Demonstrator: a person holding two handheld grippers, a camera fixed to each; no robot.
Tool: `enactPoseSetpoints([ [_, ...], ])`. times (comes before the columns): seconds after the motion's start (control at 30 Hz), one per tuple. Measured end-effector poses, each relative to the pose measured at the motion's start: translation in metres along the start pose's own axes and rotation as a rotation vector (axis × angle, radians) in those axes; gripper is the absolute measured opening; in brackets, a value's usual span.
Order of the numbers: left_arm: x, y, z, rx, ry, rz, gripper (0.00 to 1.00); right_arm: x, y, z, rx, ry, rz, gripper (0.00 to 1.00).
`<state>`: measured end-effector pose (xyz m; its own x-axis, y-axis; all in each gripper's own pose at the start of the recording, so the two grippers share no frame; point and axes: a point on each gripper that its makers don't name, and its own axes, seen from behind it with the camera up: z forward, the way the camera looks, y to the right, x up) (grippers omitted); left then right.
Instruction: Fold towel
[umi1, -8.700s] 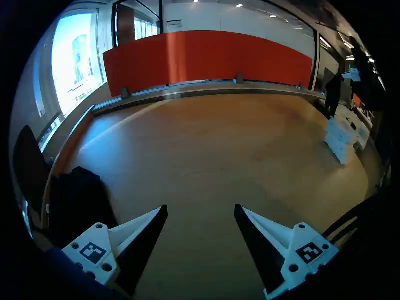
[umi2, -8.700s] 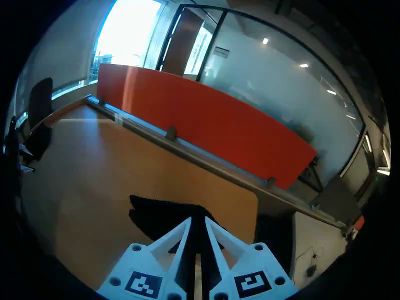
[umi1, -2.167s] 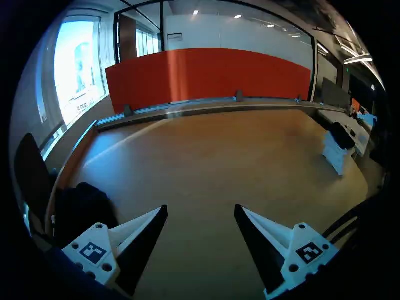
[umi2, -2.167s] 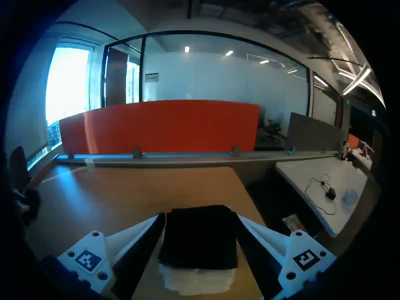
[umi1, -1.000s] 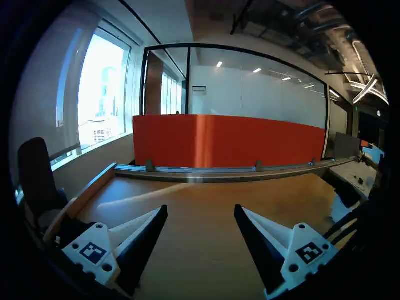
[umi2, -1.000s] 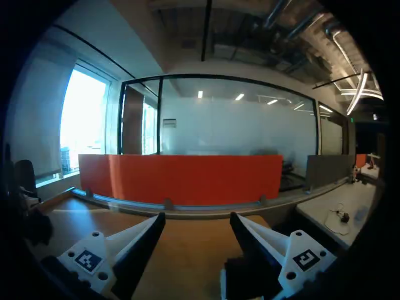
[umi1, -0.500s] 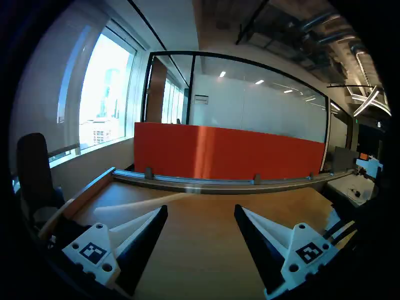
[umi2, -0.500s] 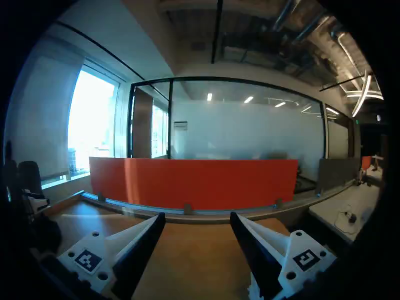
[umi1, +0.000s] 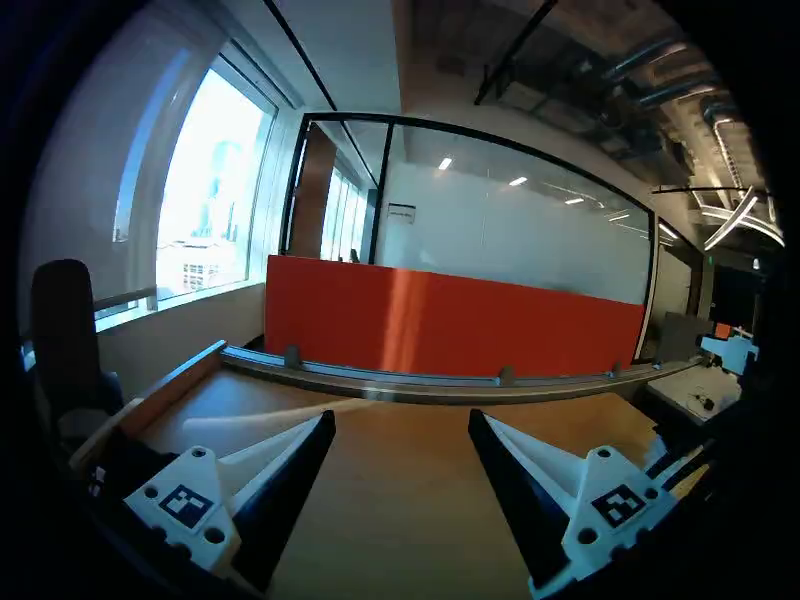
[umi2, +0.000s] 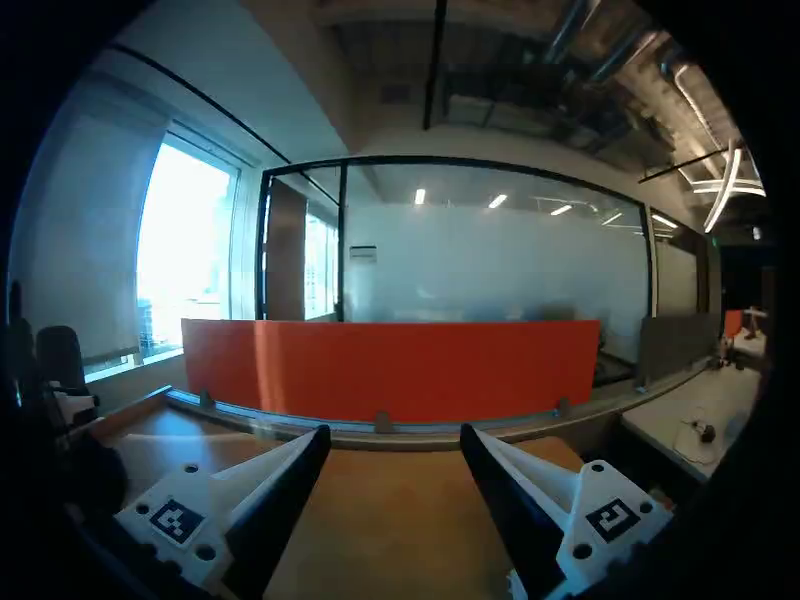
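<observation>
My left gripper (umi1: 400, 418) is open and held level over the wooden table (umi1: 400, 500), with nothing between its fingers. My right gripper (umi2: 393, 434) is open too, above the same table (umi2: 390, 530), and holds nothing. A sliver of white cloth (umi2: 516, 586) peeks out at the bottom edge under its right finger. The folded black towel is hidden below the frame. A dark heap (umi1: 112, 462) lies at the table's left end.
An orange partition (umi1: 450, 325) on a metal rail (umi1: 400, 385) closes the table's far edge, with a glass wall behind. A black chair (umi1: 62, 330) stands at the left by the window. A white desk (umi2: 690, 420) with cables lies to the right.
Both views have tipped up from the tabletop towards the room. The right gripper, once shut on black cloth, has opened, and the folded black towel has dropped below its view.
</observation>
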<state>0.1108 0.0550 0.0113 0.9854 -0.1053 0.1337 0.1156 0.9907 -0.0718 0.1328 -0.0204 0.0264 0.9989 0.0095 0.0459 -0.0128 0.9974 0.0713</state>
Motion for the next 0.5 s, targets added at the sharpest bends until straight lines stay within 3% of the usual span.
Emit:
enactPoseSetpoints([
  [0.5,-0.025,-0.006,0.004,-0.001,0.043,0.021,0.99,-0.015,-0.035,-0.001,0.043,0.018,-0.057,1.00],
])
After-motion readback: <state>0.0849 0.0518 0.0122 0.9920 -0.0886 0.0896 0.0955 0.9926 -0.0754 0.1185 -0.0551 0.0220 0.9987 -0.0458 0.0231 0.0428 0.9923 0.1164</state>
